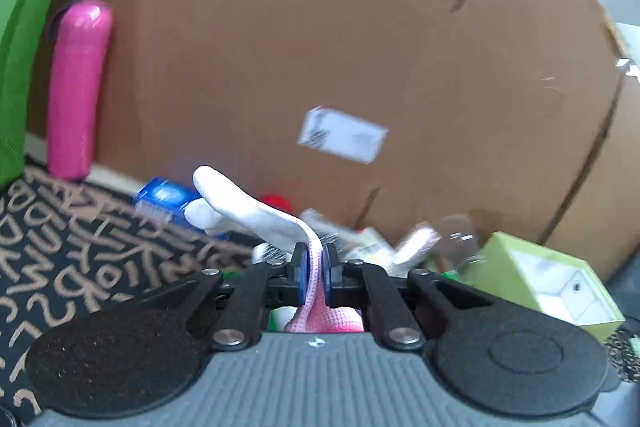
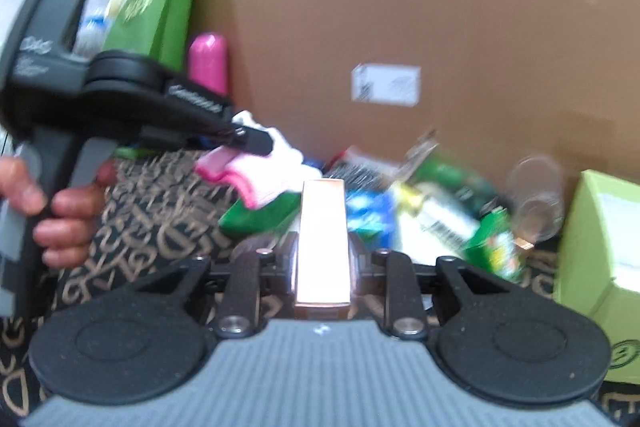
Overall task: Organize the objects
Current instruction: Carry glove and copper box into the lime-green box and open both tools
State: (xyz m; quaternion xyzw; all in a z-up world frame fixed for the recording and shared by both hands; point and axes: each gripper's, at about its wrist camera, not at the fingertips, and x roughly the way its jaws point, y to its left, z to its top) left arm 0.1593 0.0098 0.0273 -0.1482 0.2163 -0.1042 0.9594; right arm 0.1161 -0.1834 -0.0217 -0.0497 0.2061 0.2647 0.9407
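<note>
left wrist: being aimed low, close up | right wrist: same | cardboard box (image 1: 320, 27) (image 2: 440, 27) being shared by both

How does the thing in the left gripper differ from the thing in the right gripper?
The left gripper holds a soft white and pink sock, limp and bent; the right gripper holds a stiff, shiny rose-gold box, straight and pointing forward. The sock hangs out sideways; the box fills the gap between its jaws. Both are clamped and lifted.

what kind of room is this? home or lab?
Probably a home floor corner or storage spot, not a lab: a letter-patterned rug, a large cardboard box standing behind it, and a jumble of household packages piled at the box's foot.
</note>
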